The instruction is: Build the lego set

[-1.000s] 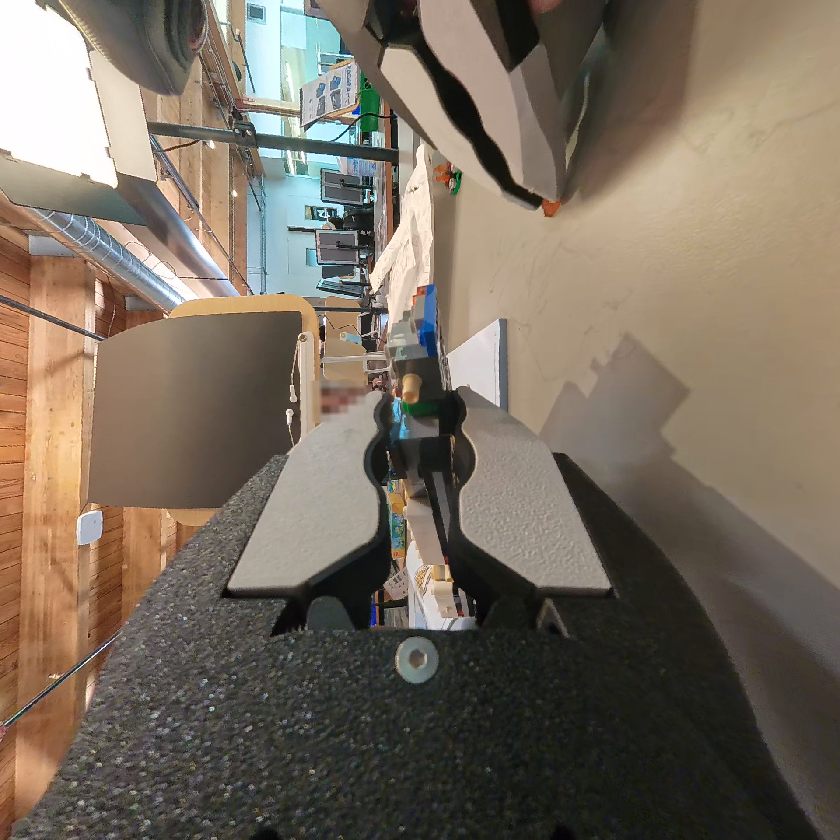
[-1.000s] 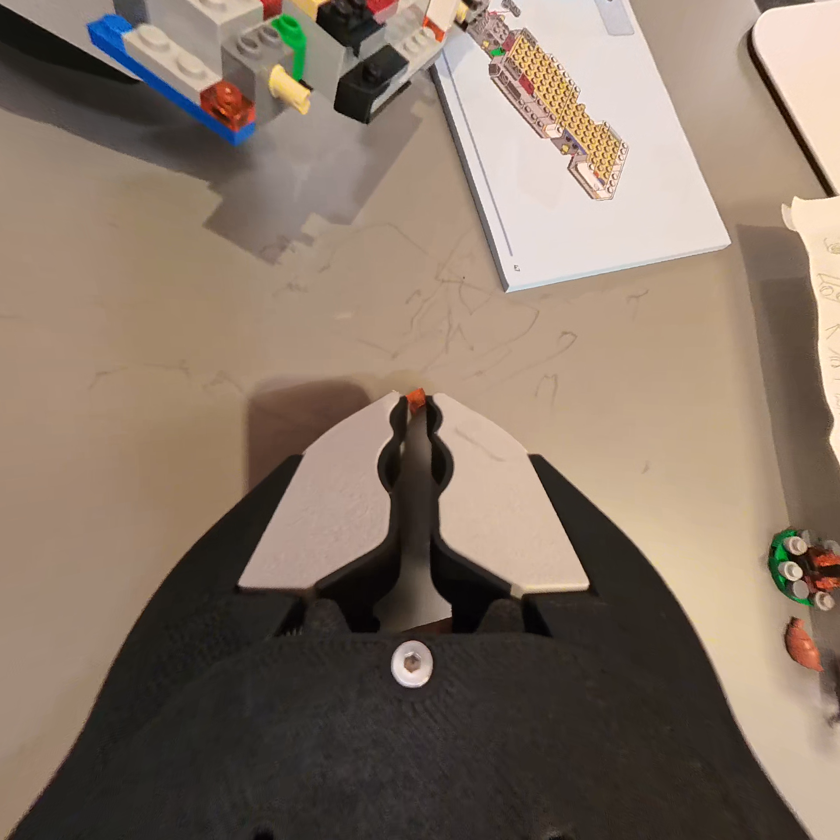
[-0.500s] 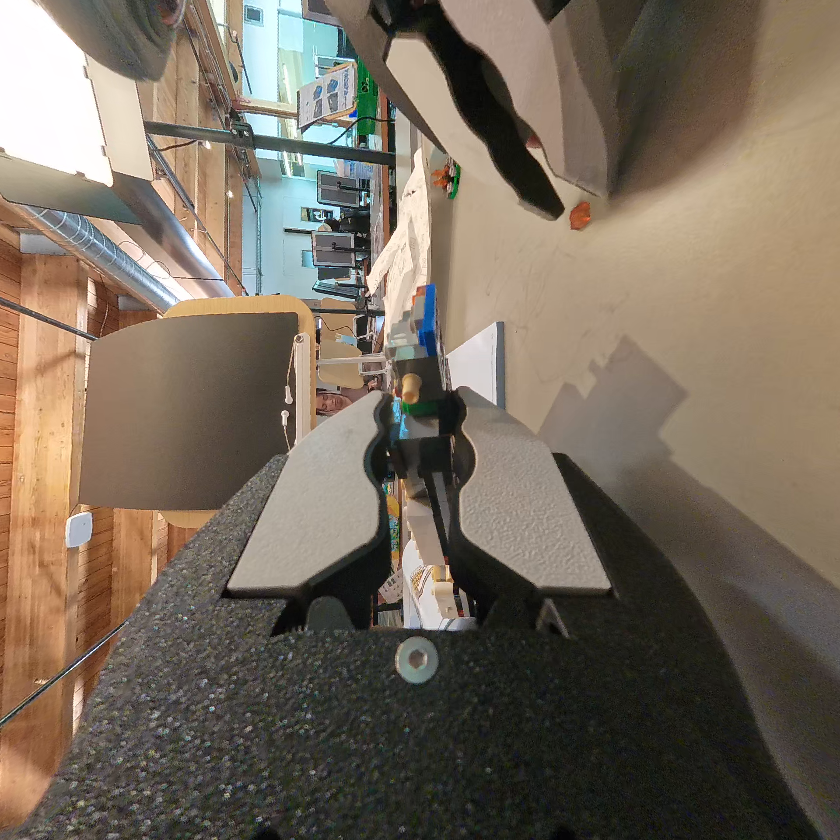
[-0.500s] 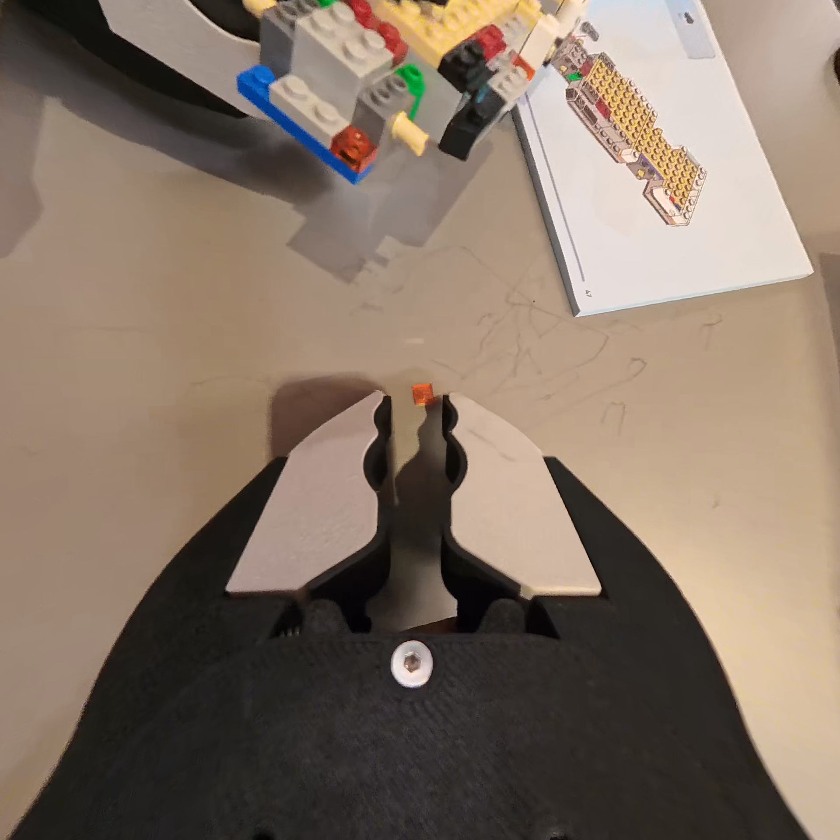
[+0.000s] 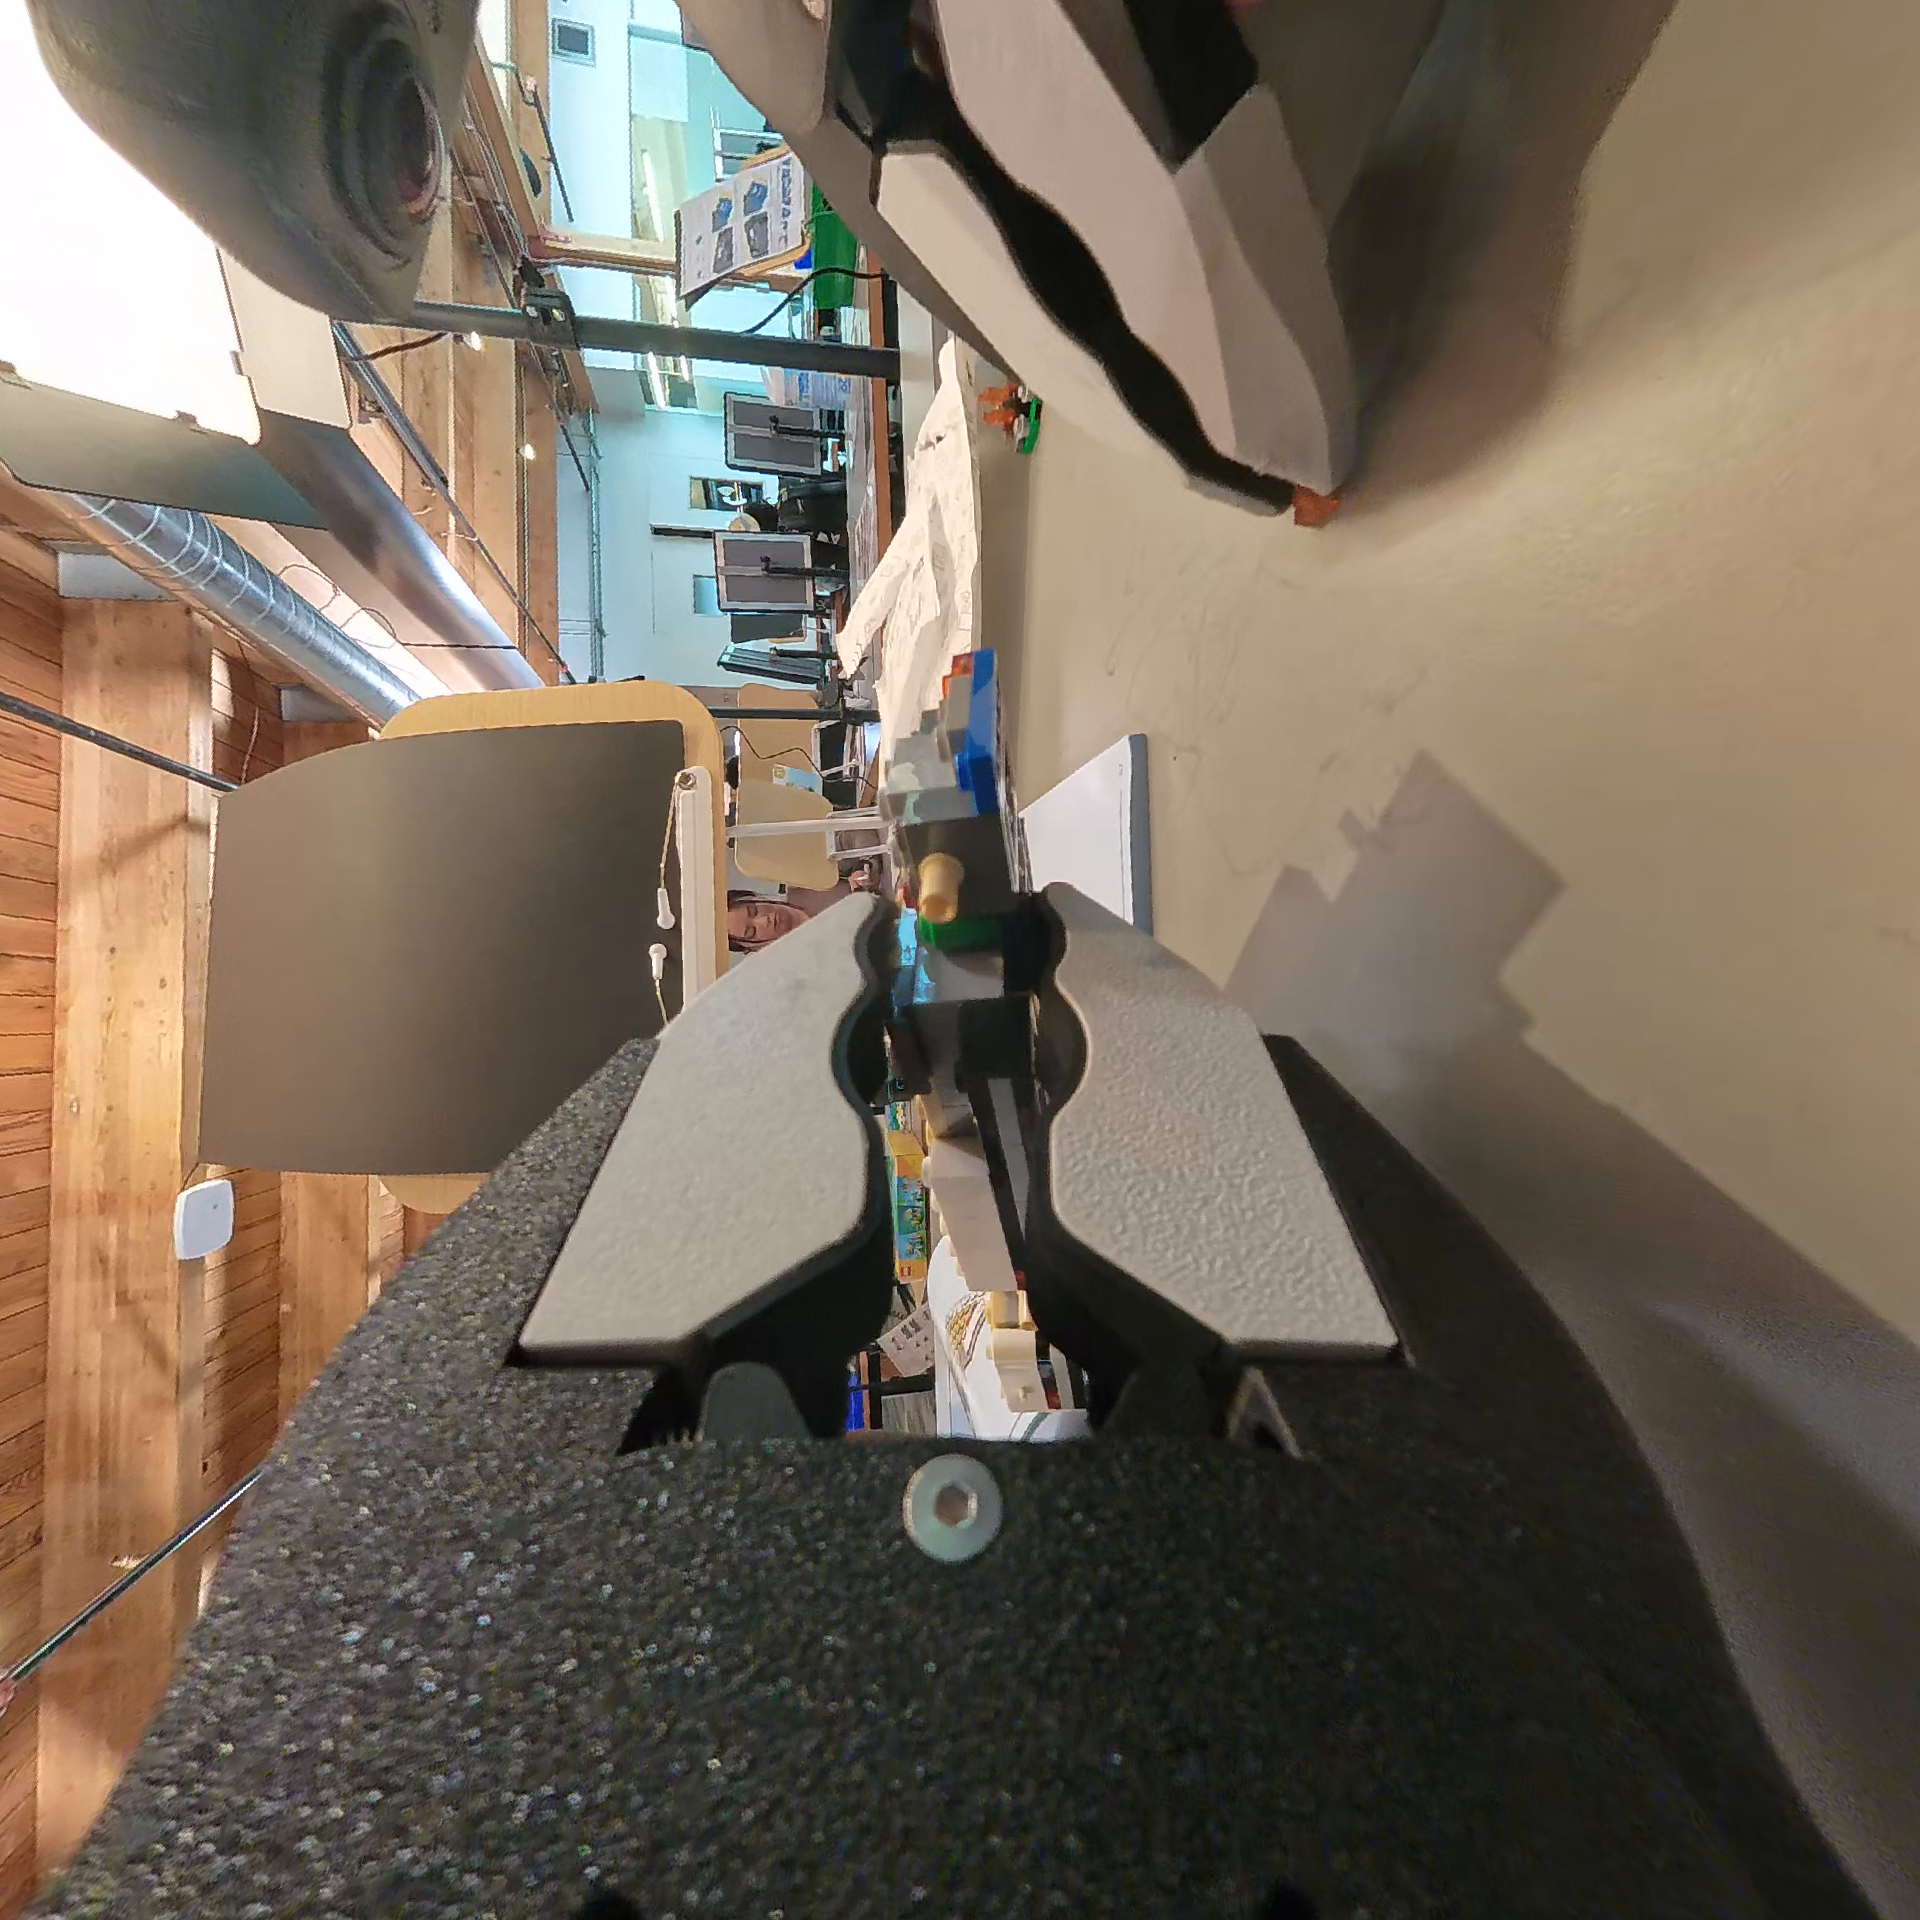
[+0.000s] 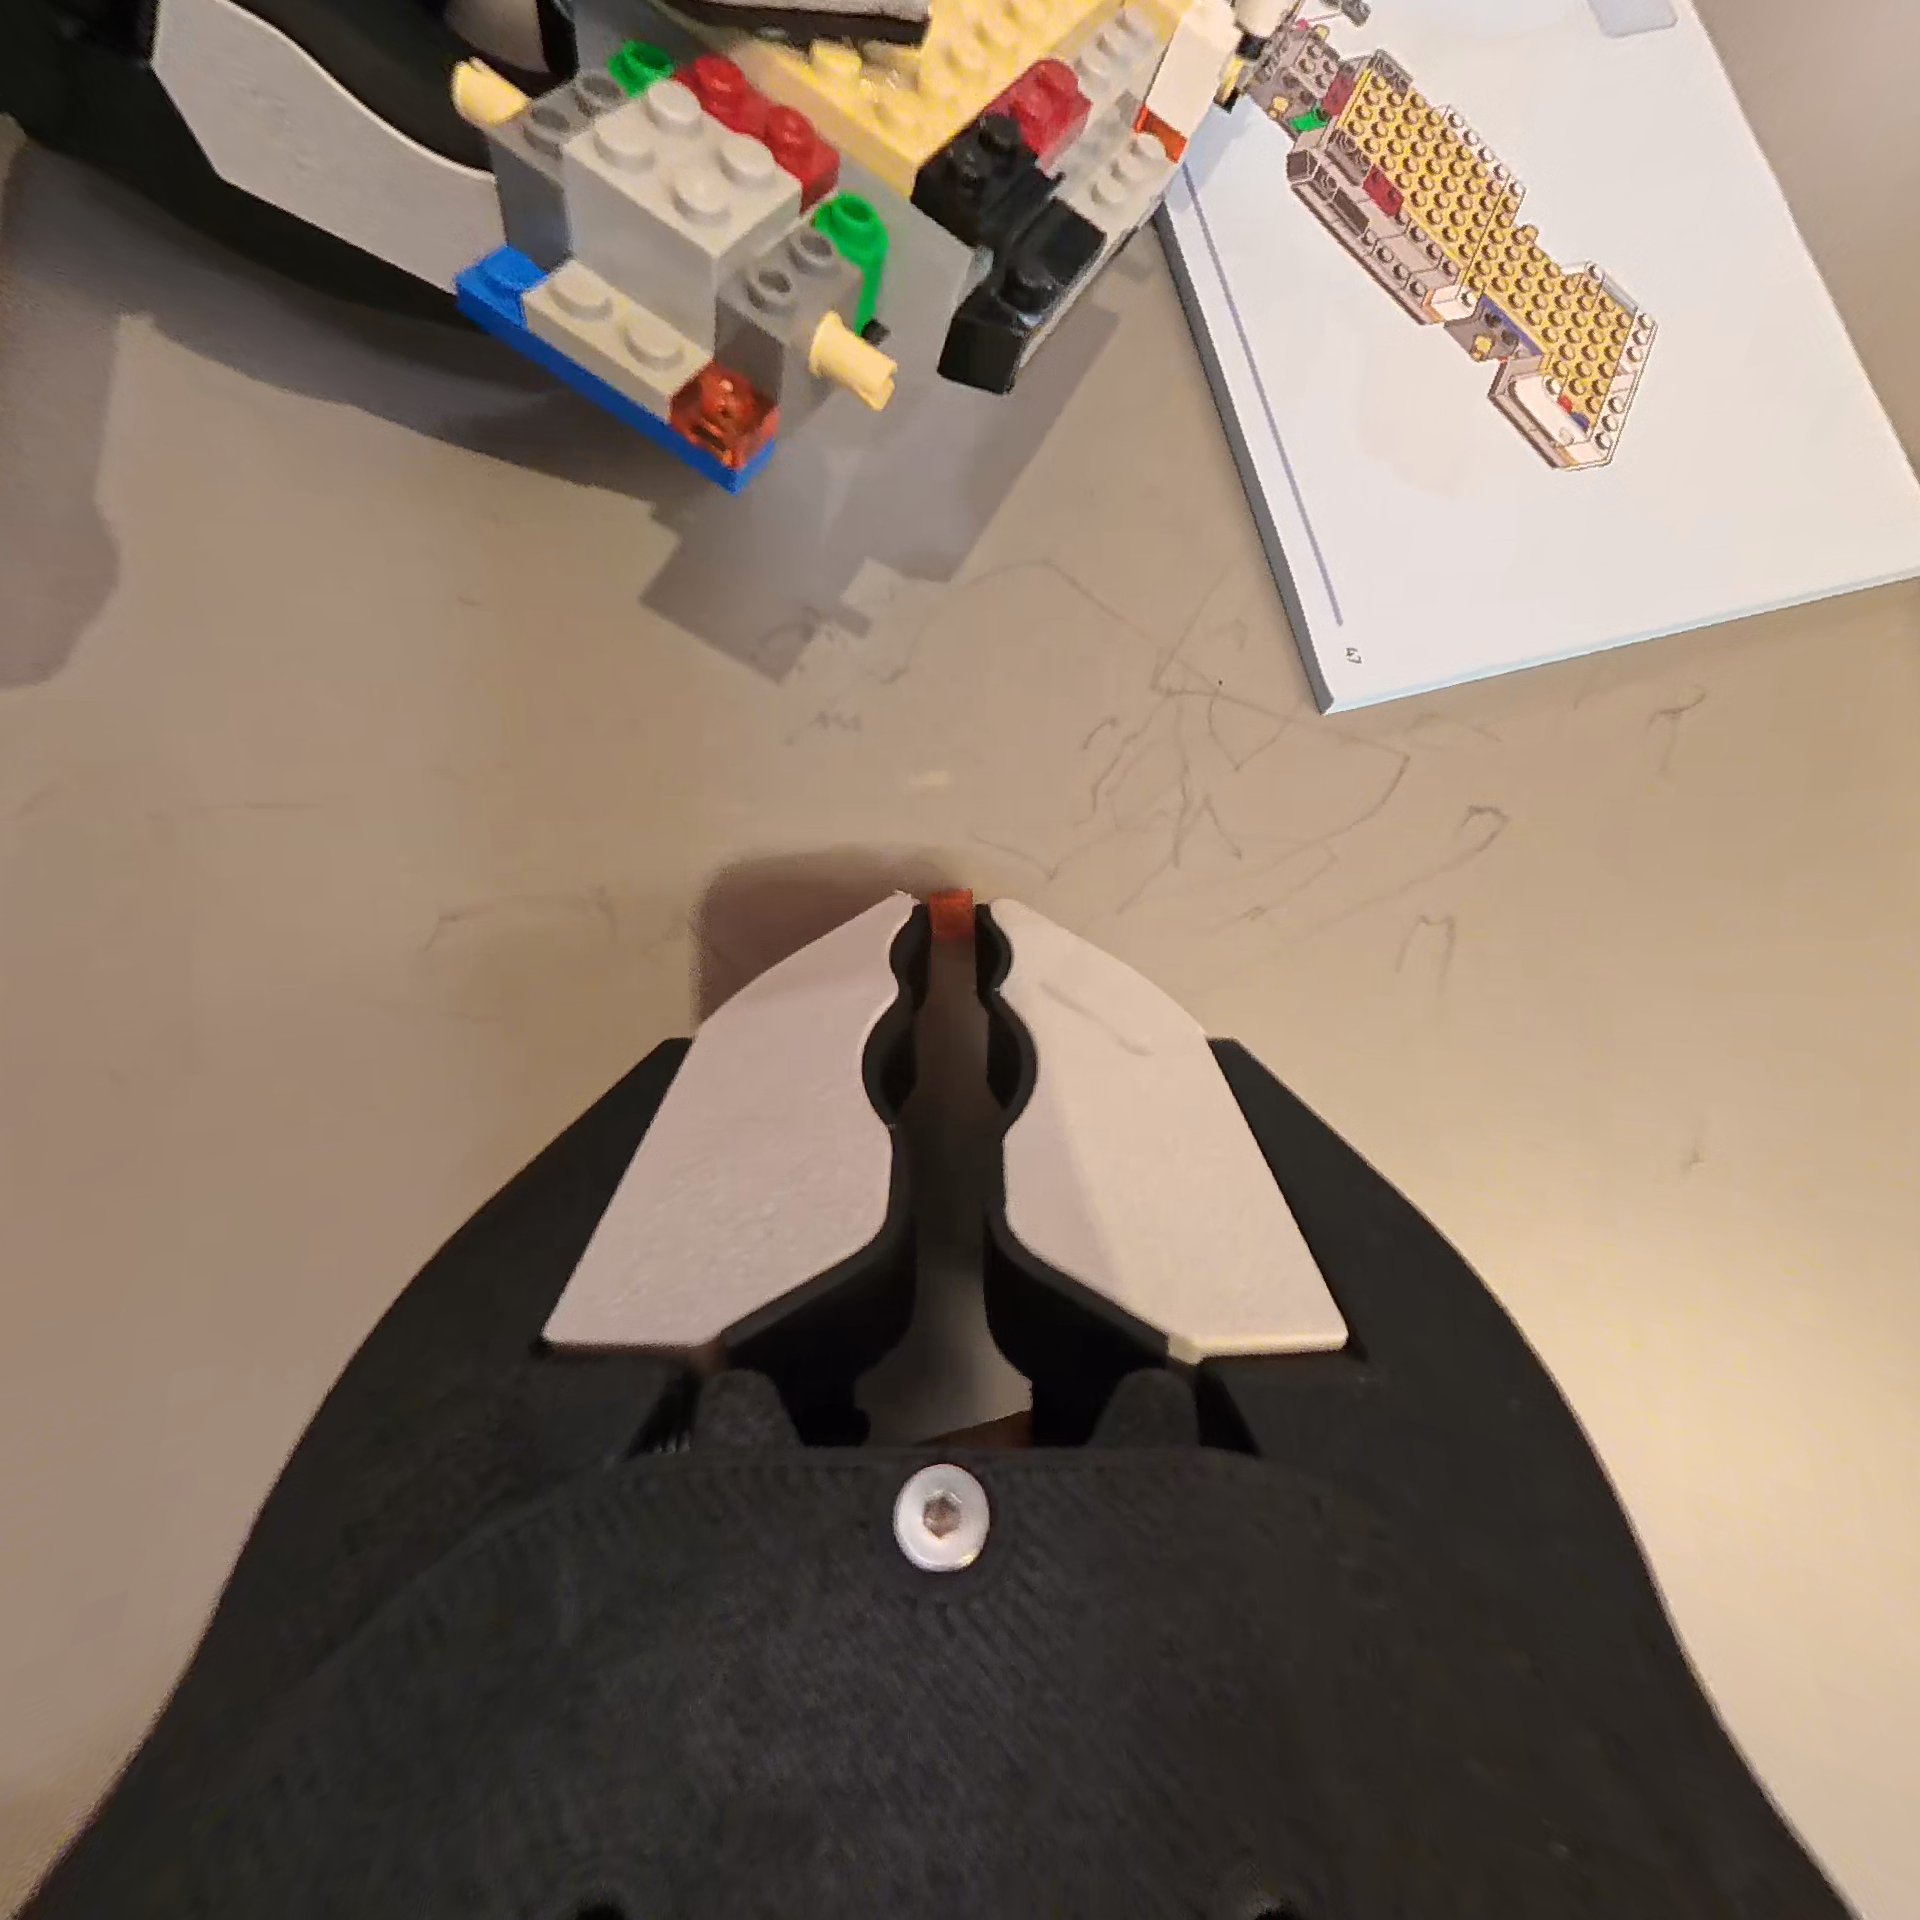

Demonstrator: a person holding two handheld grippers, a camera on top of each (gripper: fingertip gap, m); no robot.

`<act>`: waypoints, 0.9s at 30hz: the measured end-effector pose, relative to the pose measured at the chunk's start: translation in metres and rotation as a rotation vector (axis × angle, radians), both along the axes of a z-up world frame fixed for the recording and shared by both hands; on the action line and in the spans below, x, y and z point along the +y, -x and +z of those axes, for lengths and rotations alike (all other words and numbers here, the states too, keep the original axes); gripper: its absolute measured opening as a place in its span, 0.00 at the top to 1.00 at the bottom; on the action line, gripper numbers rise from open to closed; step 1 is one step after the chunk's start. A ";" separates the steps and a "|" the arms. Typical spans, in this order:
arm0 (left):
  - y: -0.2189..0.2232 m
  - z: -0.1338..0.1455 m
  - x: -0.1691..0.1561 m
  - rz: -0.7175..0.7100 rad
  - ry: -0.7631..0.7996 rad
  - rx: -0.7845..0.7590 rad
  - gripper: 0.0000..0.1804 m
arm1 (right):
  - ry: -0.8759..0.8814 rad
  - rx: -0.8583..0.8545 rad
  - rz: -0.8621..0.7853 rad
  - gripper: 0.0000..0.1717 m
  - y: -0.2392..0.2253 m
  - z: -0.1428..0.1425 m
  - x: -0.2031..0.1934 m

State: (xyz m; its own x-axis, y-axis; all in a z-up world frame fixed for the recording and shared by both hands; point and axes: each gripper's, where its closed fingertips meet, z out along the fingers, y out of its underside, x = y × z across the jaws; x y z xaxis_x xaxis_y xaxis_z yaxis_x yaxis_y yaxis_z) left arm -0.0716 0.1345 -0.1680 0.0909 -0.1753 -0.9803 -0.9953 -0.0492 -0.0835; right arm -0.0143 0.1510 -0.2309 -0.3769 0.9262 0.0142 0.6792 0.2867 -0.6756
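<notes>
My left gripper point(image 5: 961, 920) is shut on a multi-coloured brick model point(image 5: 951, 800) and holds it above the beige table point(image 5: 1558, 727), tipped on its side. The model also shows at the top of the right wrist view point(image 6: 665, 197), with grey, blue, yellow, red and black bricks. My right gripper point(image 6: 951, 909) is down at the table, shut on a small orange piece point(image 6: 952, 916) pinched at its fingertips. The left wrist view shows that gripper point(image 5: 1288, 488) from the side, with the orange piece point(image 5: 1314, 506) at its tips against the table.
An open instruction booklet point(image 6: 1558, 364) lies at the far right of the table. Small green and orange pieces point(image 5: 1013, 410) and white paper point(image 5: 935, 540) lie farther along the table. A chair with a dark back point(image 5: 436, 935) stands beyond the table edge. Tip to tip, the grippers are about 9 cm apart.
My right gripper held the orange piece, opened and left it on the table, then came together on it once more. The brick model has moved nearer to the right gripper.
</notes>
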 end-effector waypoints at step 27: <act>0.010 -0.010 0.002 0.104 0.065 0.046 0.86 | -0.010 0.184 -0.205 0.96 0.035 0.069 -0.050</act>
State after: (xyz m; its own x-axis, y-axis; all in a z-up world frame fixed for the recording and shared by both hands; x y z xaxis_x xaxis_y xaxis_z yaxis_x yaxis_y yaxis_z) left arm -0.0816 0.1368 -0.1779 0.0674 -0.2300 -0.9708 -0.9872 -0.1566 -0.0314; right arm -0.0497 0.1009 -0.1617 -0.1714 0.9824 0.0745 0.5895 0.1629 -0.7912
